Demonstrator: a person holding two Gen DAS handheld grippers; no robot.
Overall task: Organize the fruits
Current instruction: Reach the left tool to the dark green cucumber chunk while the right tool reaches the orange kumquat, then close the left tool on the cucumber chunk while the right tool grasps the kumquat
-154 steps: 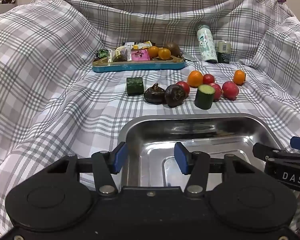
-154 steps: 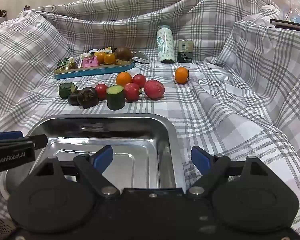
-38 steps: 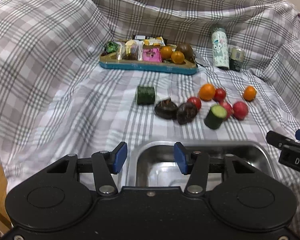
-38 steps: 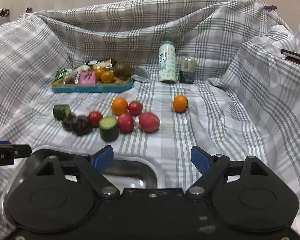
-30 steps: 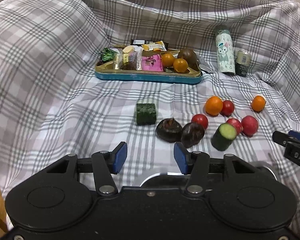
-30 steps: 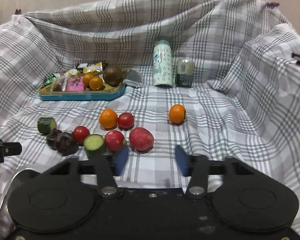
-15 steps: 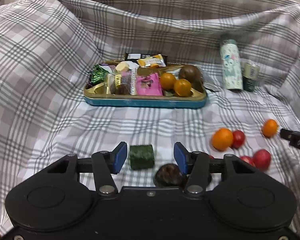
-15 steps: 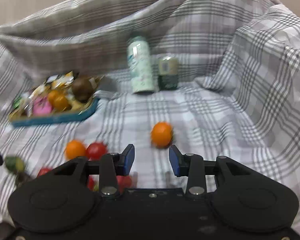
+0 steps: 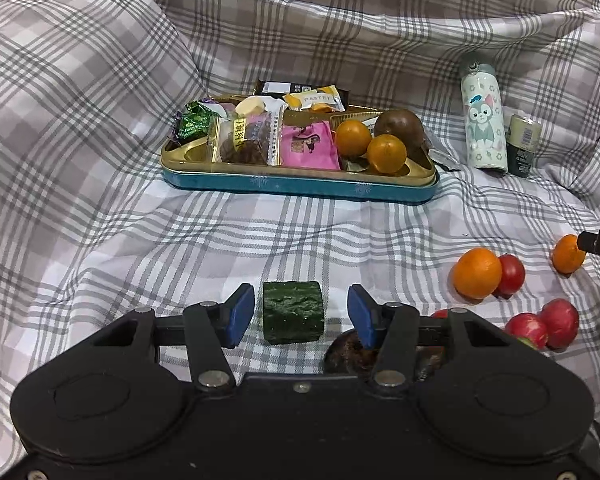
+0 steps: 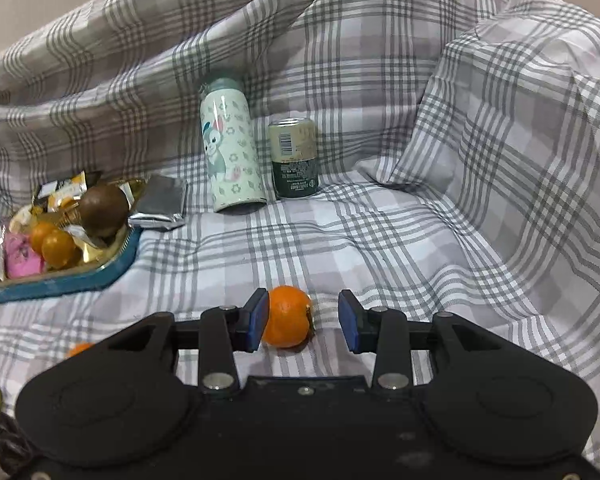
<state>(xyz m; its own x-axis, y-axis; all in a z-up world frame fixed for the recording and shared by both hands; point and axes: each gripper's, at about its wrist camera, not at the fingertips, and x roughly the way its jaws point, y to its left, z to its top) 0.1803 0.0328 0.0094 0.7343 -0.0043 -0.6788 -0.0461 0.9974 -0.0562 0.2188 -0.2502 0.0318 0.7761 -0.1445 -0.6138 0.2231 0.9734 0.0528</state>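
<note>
Cucumber chunk (image 9: 293, 312) sits low in the frame's centre between the blue pads of the left gripper (image 9: 301, 316), jaws wide with gaps on both sides, gripping nothing. Right gripper (image 10: 303, 321) brackets a tangerine (image 10: 287, 317) at lower centre: left pad touching or nearly so, right pad clear, not clamped. Snack tray (image 9: 300, 186) lies above centre, on checked cloth (image 9: 100, 200).

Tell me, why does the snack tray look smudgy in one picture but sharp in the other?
Left wrist view: the snack tray is crisp, wrappers readable. Right wrist view: that tray sits at the frame edge and looks smeared, probably motion blur plus fisheye stretch; the orange mid-frame between the open fingers stays fairly sharp.
</note>
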